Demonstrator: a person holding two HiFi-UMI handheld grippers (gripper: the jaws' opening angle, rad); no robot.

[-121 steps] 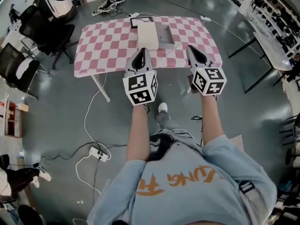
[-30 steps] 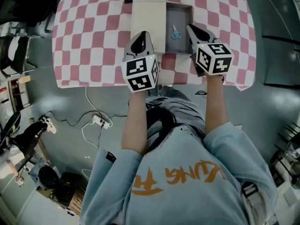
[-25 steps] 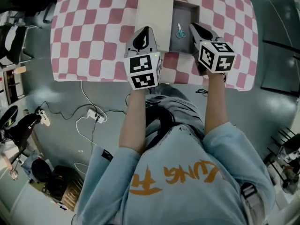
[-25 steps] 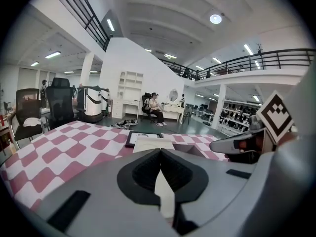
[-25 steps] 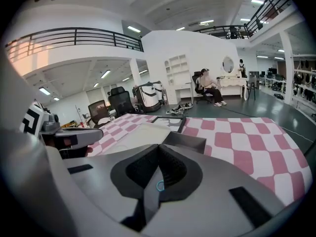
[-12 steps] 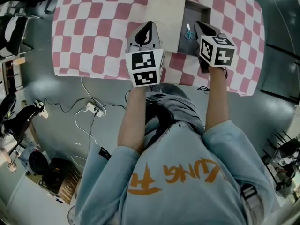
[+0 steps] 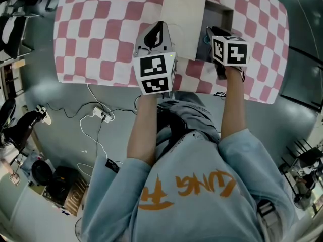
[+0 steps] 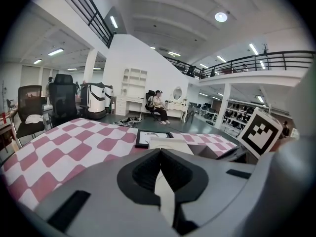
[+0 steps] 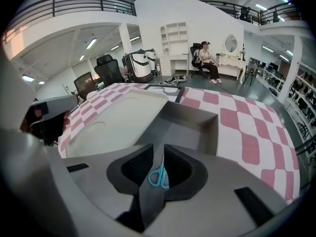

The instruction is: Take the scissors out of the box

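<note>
Scissors (image 9: 159,177): one pair, in one box (image 9: 197,125); right gripper (image 9: 159,149) fingers opening around them; left gripper (image 8: 160,152) fingers together.

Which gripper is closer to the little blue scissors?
Right. The right gripper hangs over the box, scissors showing between its opening fingers. The left gripper is by the lid alongside.

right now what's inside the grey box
Blue-handled scissors lie on the grey floor of the box, seen through the gap of the right claw, whose jaws are opening. The claw's body covers the near floor.
</note>
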